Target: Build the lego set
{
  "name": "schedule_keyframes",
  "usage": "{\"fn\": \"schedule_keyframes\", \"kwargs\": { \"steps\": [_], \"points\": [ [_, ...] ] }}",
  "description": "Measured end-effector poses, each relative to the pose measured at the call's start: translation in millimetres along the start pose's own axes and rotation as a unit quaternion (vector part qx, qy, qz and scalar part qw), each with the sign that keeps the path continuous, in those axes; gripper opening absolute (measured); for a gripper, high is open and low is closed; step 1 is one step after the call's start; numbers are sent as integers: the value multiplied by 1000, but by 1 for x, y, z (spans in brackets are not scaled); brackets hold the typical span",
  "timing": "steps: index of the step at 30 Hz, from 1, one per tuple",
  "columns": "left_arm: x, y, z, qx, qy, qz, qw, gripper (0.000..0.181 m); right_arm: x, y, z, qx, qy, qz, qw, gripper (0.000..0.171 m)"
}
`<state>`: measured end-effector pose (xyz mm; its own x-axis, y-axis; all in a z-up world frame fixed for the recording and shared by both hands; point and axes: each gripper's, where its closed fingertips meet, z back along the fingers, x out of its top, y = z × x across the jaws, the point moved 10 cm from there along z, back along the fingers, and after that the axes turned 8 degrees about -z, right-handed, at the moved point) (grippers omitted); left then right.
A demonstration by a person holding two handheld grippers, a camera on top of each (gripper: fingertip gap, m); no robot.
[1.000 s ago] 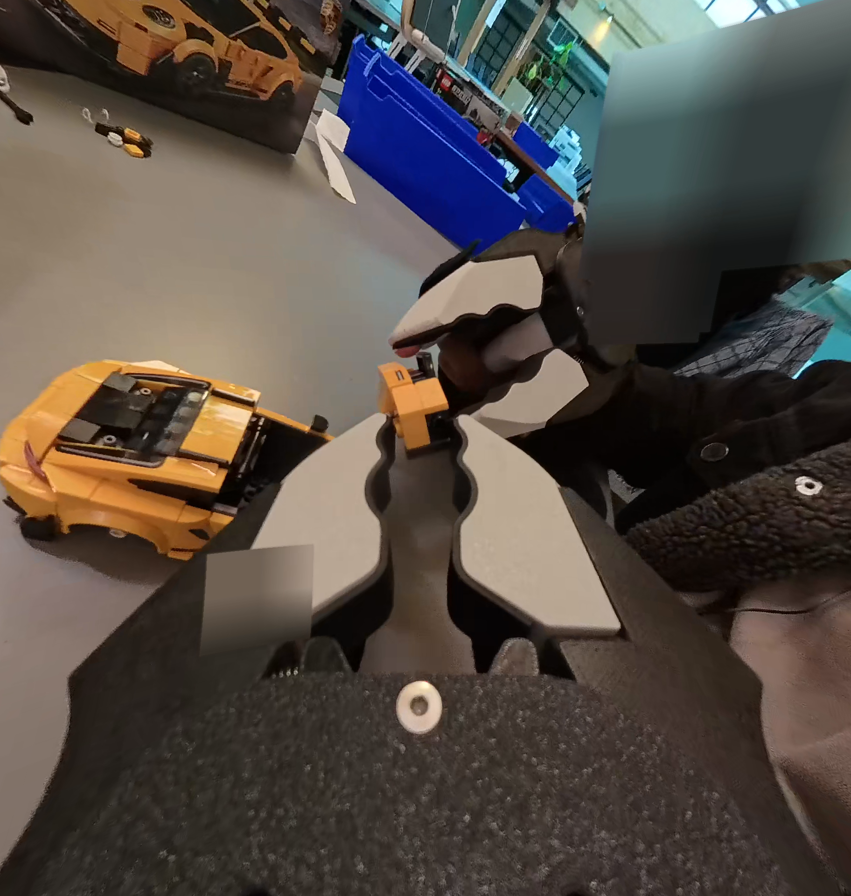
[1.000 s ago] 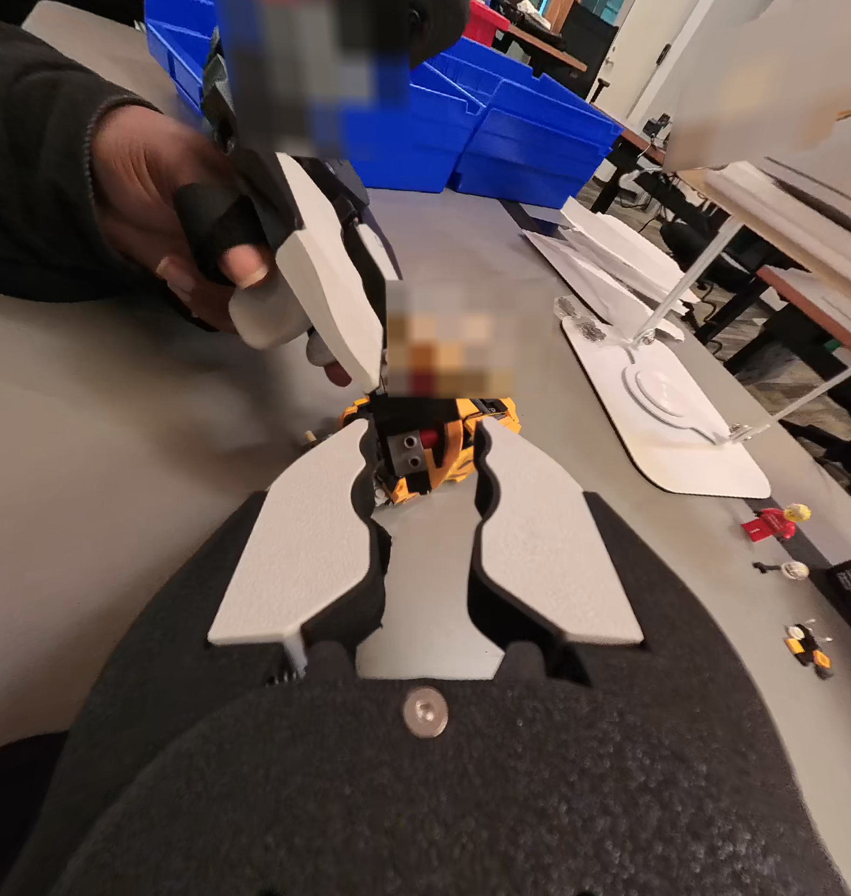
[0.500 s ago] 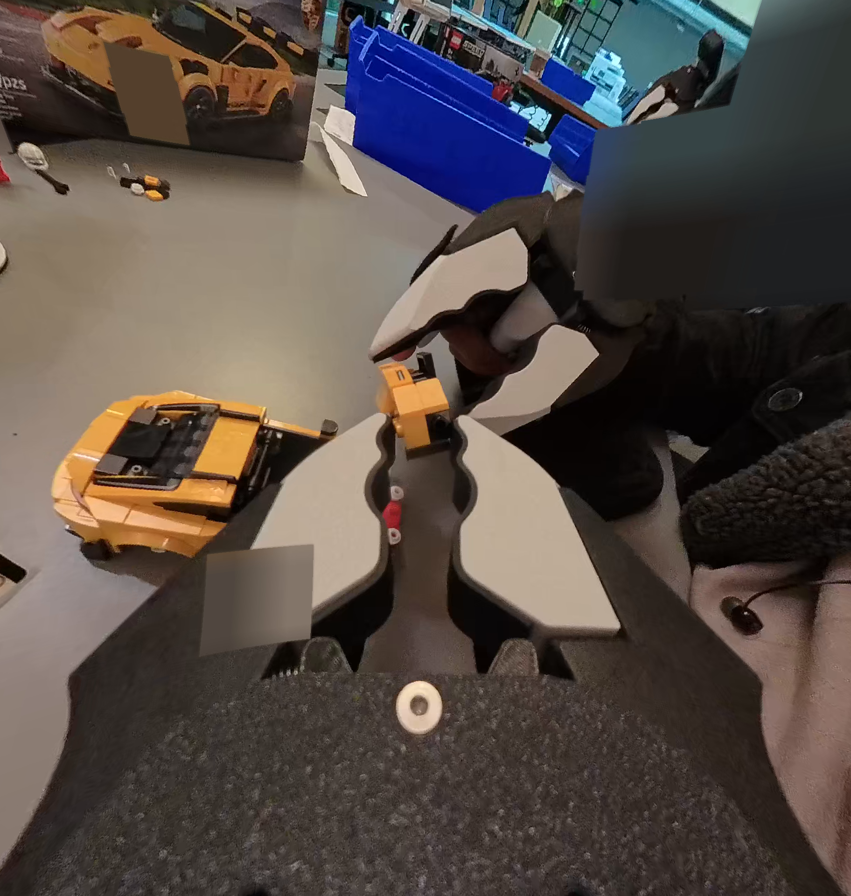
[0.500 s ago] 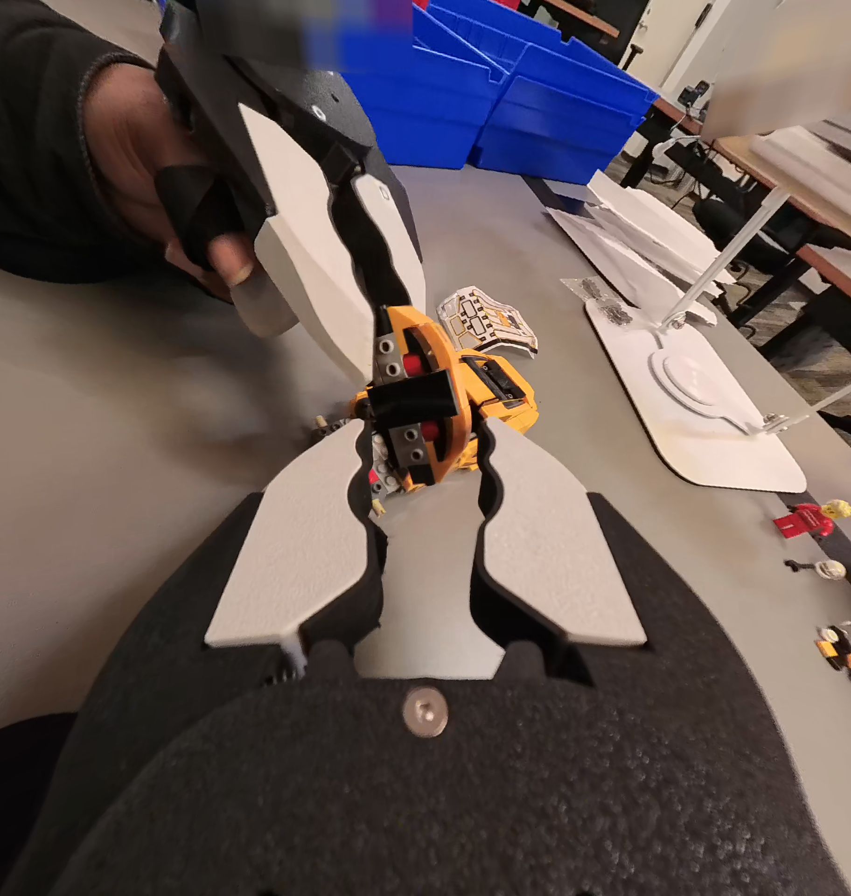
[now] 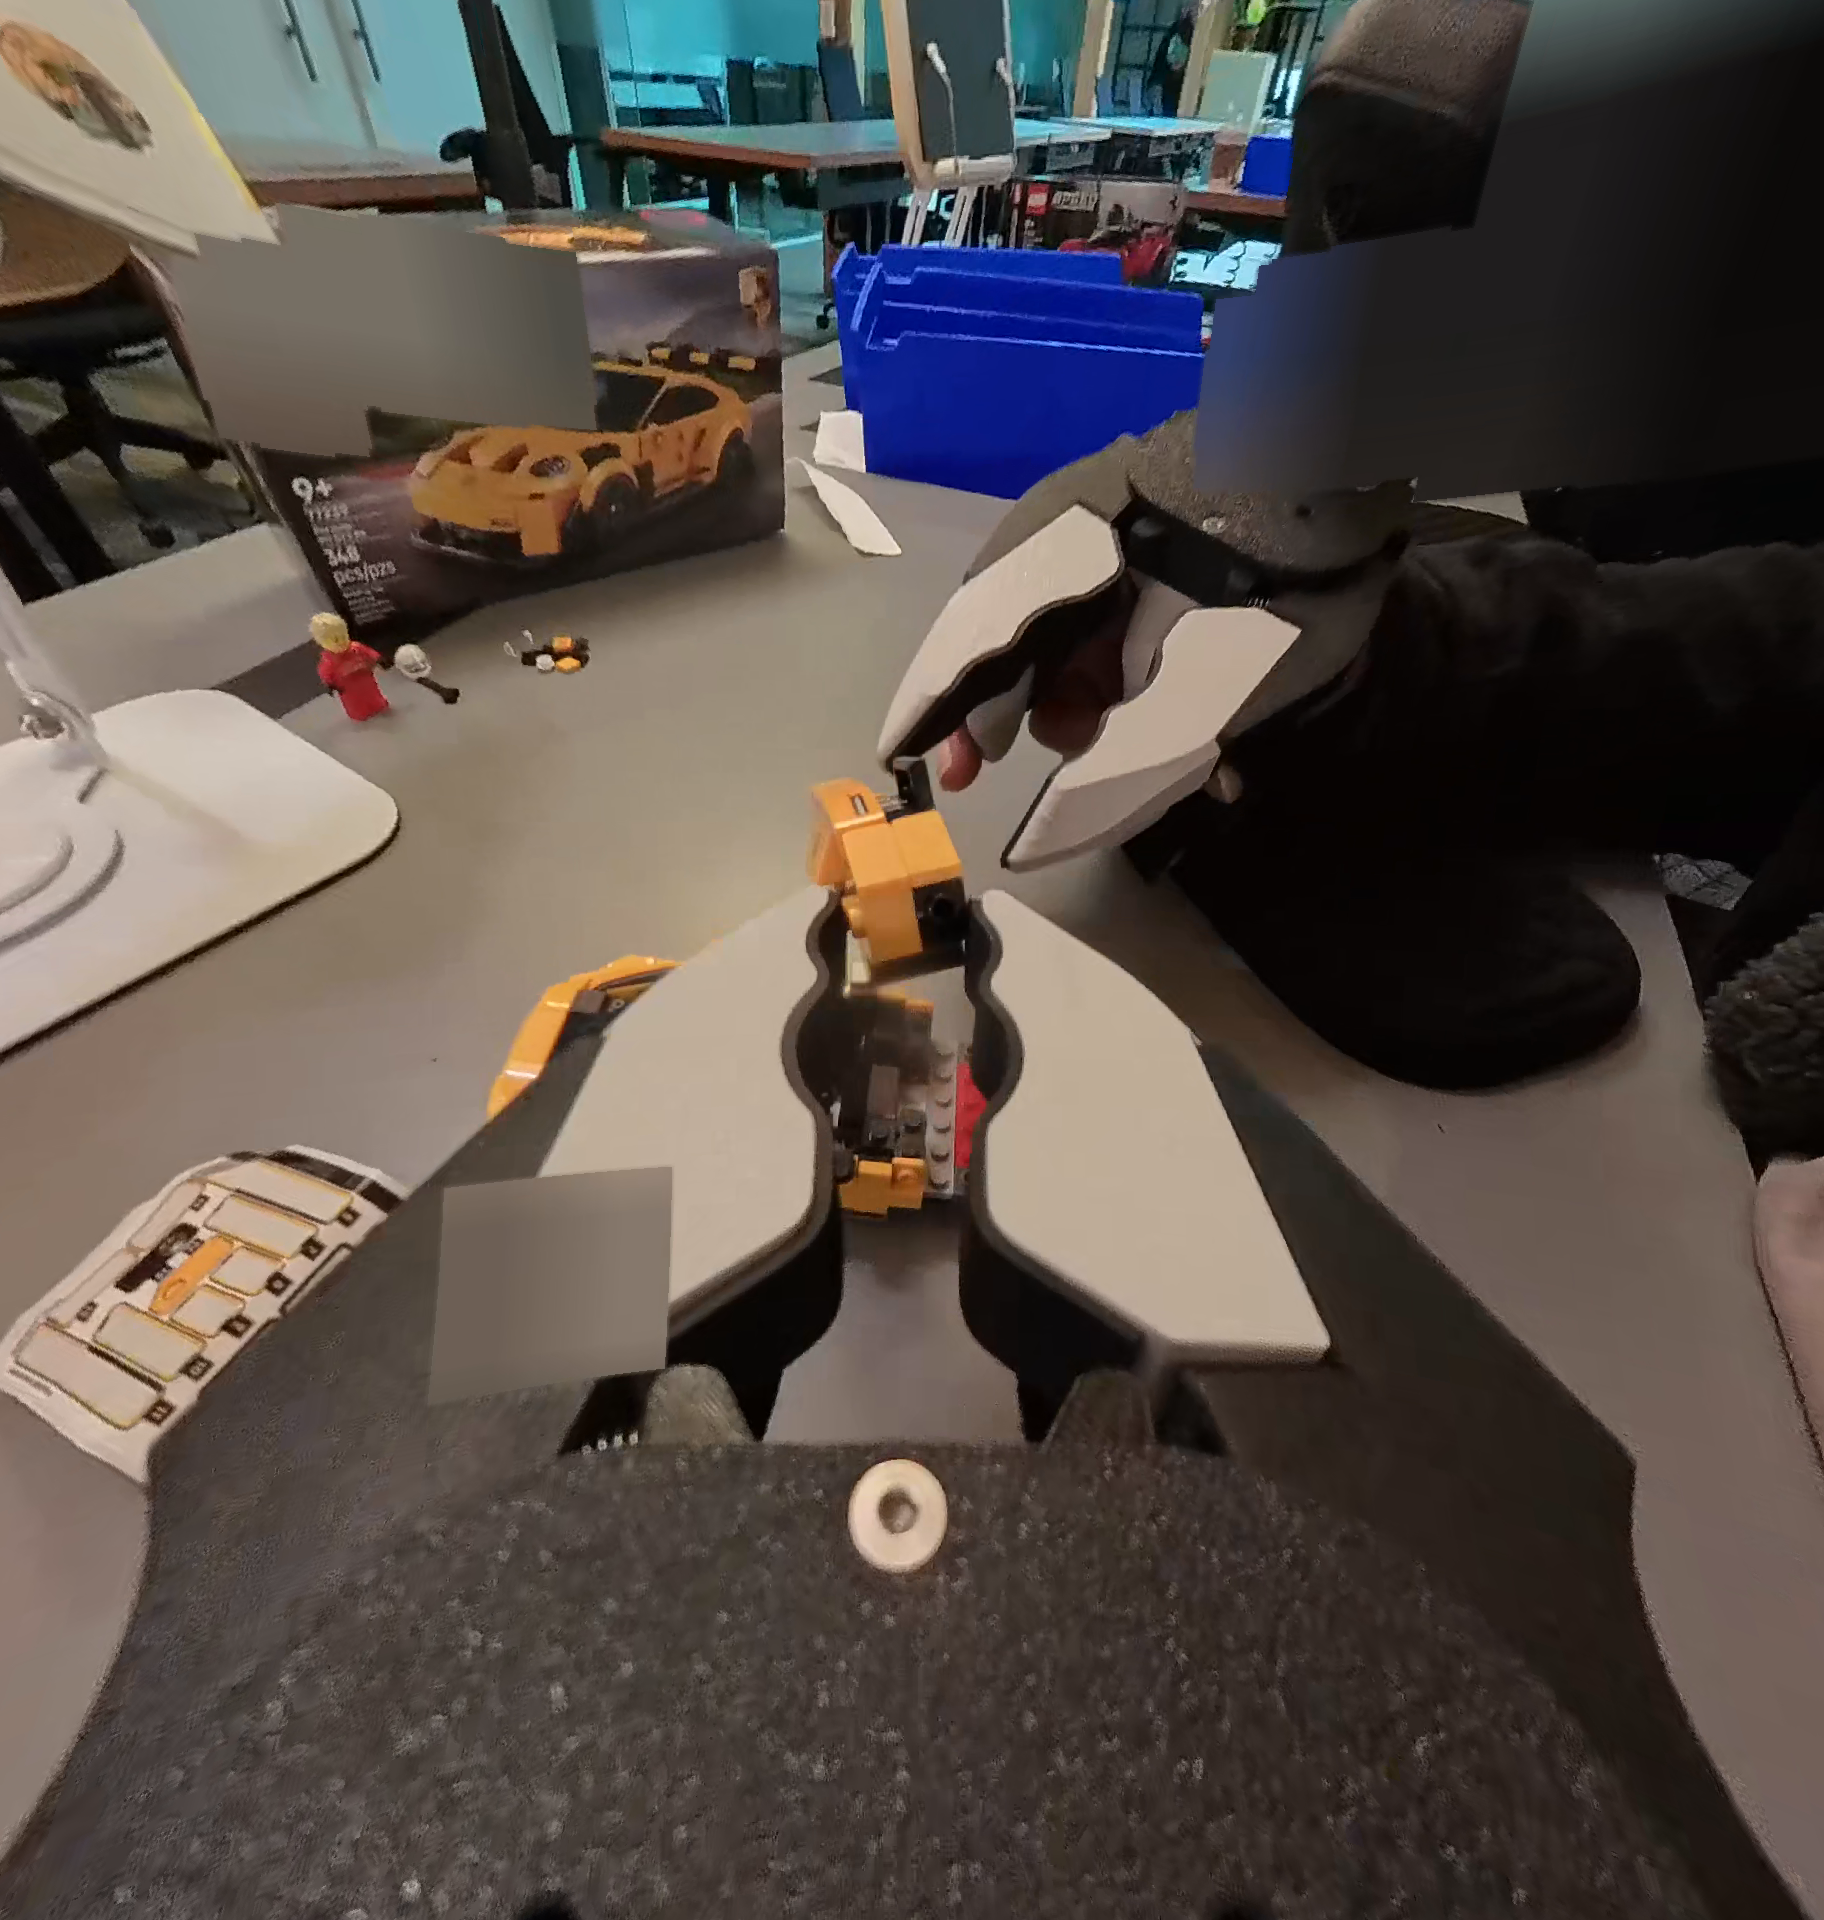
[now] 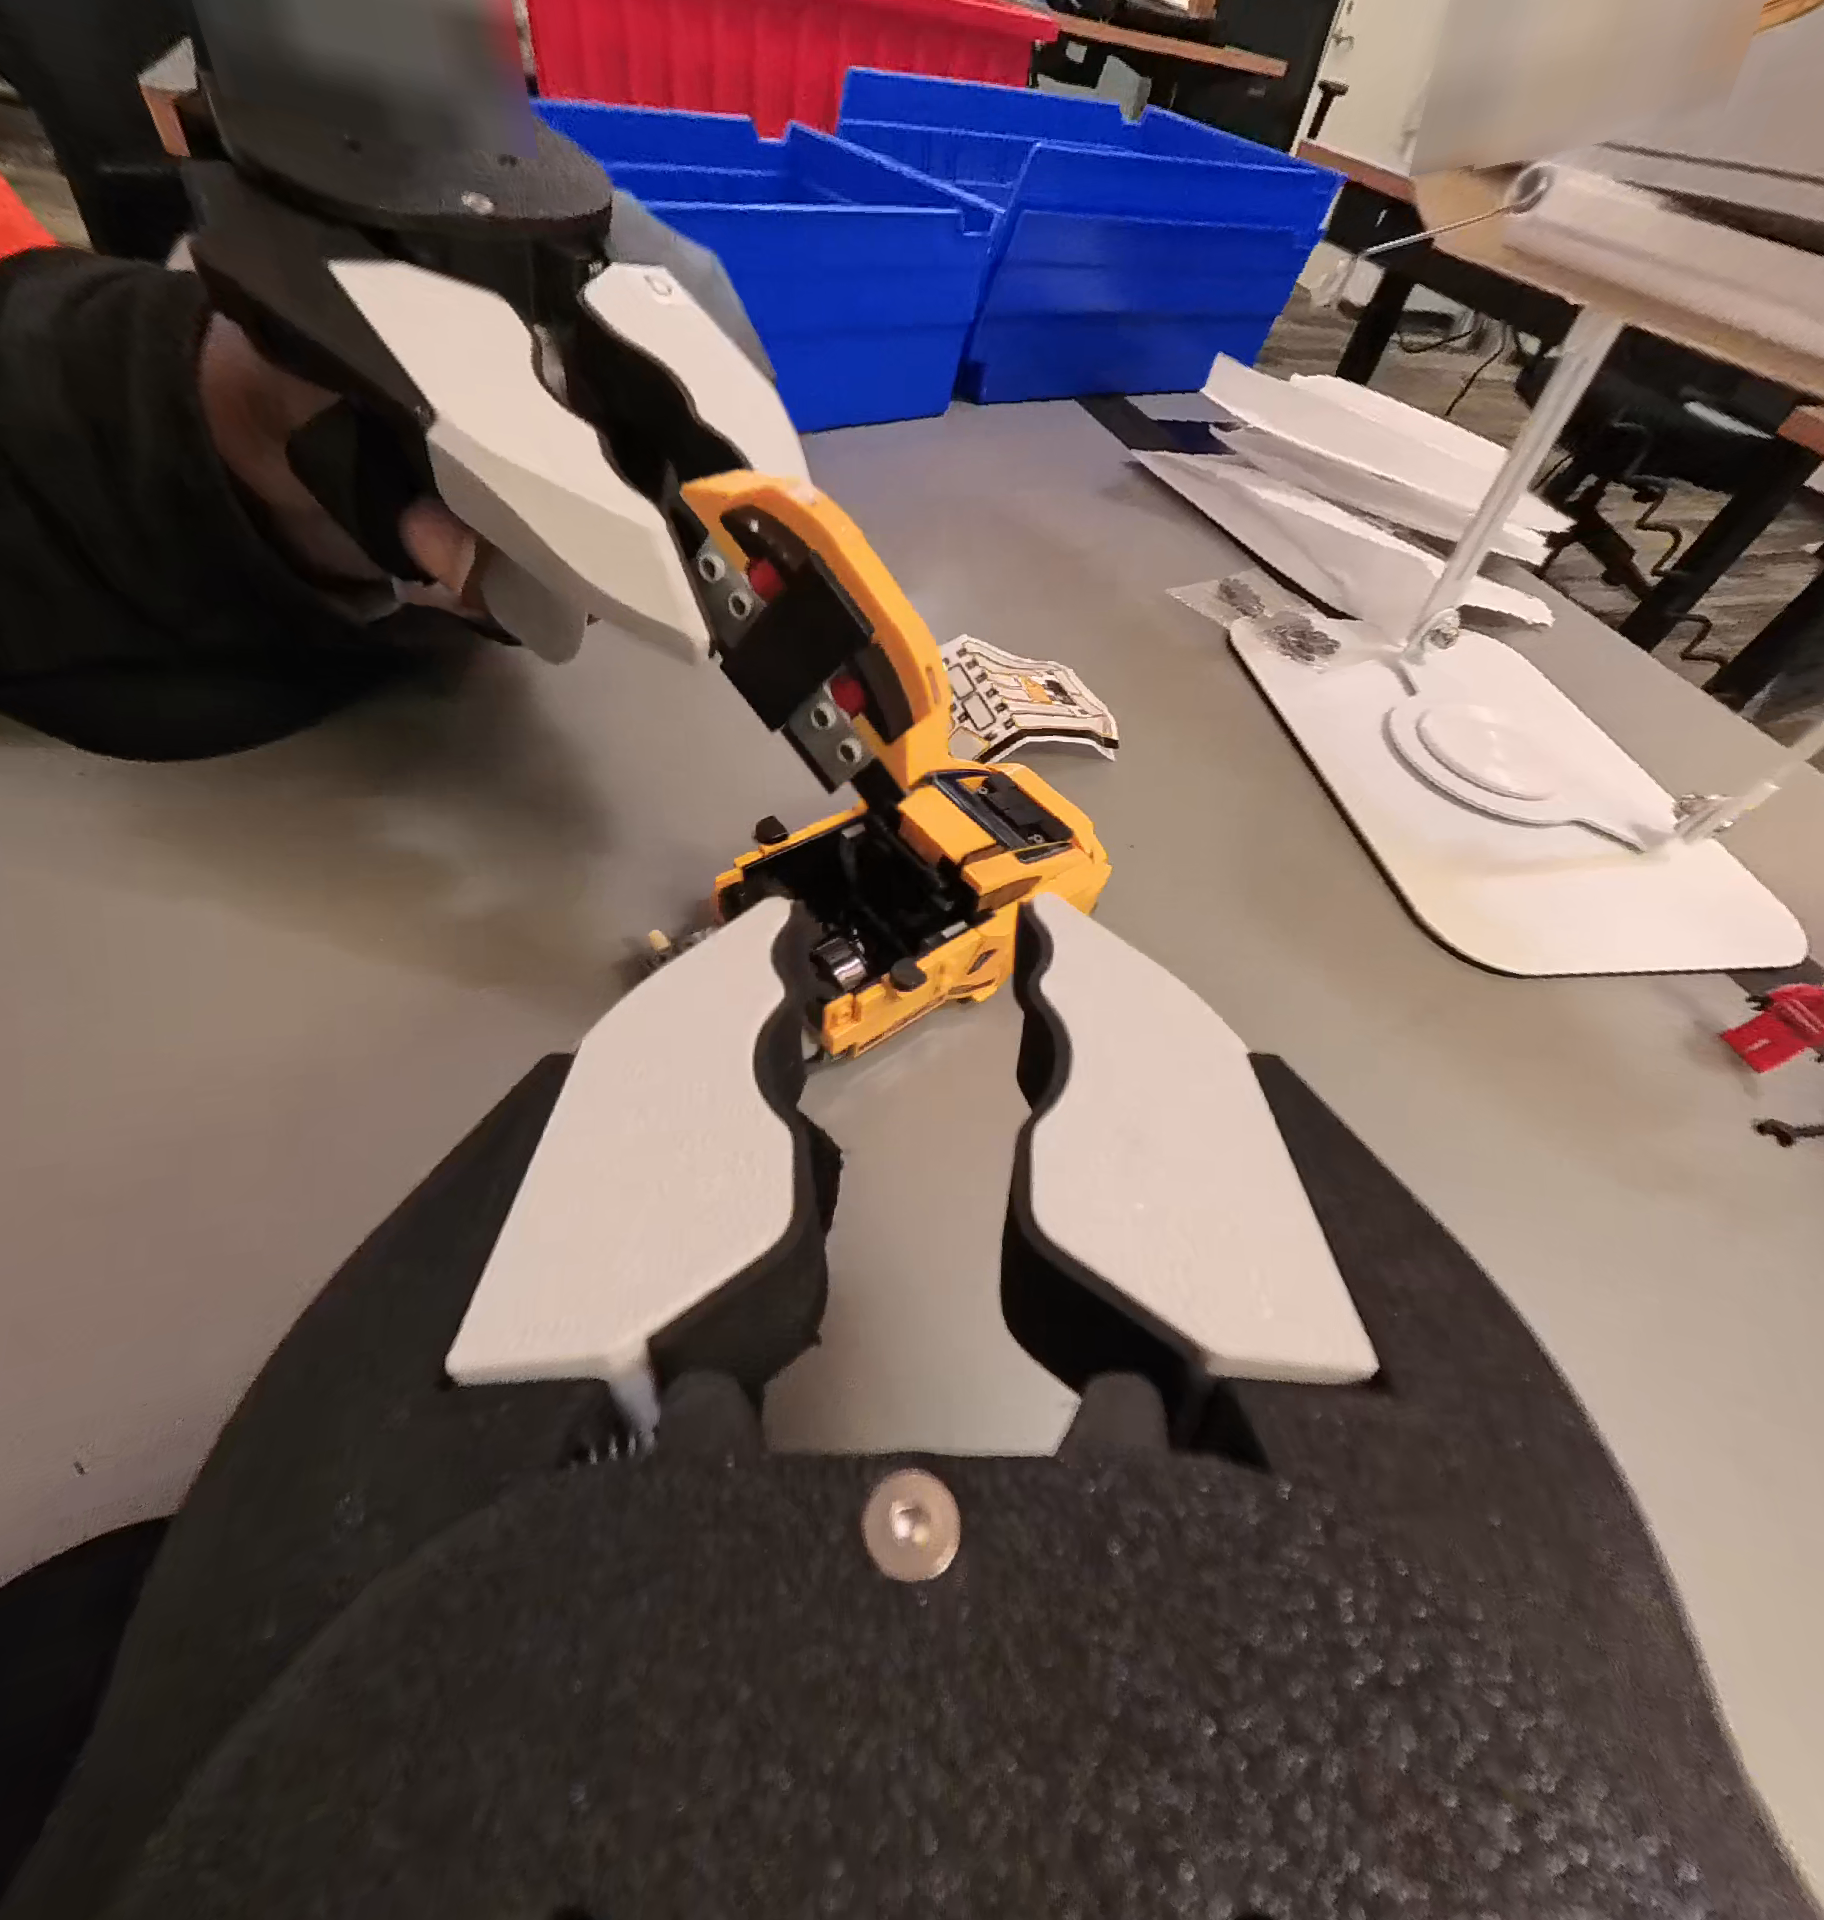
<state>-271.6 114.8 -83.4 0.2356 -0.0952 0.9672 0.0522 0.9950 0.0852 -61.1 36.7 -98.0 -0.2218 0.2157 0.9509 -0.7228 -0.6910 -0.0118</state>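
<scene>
My left gripper (image 5: 903,914) is shut on an orange and black lego sub-assembly (image 5: 887,862) and holds it in the air. The right wrist view shows that gripper (image 6: 700,540) at upper left, with the sub-assembly (image 6: 825,634) tilted down towards the orange lego car (image 6: 949,883) on the grey table. The sub-assembly's lower end is near the car's open rear; I cannot tell if they touch. The car also shows under my left fingers (image 5: 887,1112). My right gripper (image 6: 906,914) is open and empty, just short of the car. It also shows in the left wrist view (image 5: 949,805).
The lego box (image 5: 575,468) and blue bins (image 5: 1022,384) stand at the back. A white stand base (image 6: 1510,810) lies on the right. A sticker sheet (image 6: 1033,707) lies behind the car. A red minifigure (image 6: 1801,1018) and small parts (image 5: 560,655) lie on the table. A person's sleeve (image 5: 1459,831) rests on the table. My right gripper's tips are some 30 cm from the red minifigure (image 6: 1801,1018). Seen from the left wrist view (image 5: 348,670) as well.
My left gripper has carried the sub-assembly up and over the car, which now lies under it. My right gripper has drawn back from the sub-assembly and stands open.
</scene>
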Motion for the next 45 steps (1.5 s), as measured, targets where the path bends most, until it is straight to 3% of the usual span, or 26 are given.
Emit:
{"fn": "schedule_keyframes", "kwargs": {
  "steps": [7, 18, 24, 33, 45],
  "points": [
    [1, -6, -3, -34, -10, -5, 999, 22, -2, 5, -2, 20, 8, 7, 1000, 32],
    [-12, 6, -10, -123, -14, 229, 965, 21, -1, 12, -5, 55, 10, 1, 998, 30],
    [-16, 4, -17, -170, -25, 285, 943, 21, 4, 21, -6, 75, -6, -9, 997, 34],
    [-16, -1, -19, -163, -16, 253, 954, 21, 9, 25, -3, 67, -28, 1, 997, 25],
    [-1, -14, -16, -87, -8, 77, 993, 21, 11, 31, 1, 25, -56, 83, 995, 12]
  ]
}}
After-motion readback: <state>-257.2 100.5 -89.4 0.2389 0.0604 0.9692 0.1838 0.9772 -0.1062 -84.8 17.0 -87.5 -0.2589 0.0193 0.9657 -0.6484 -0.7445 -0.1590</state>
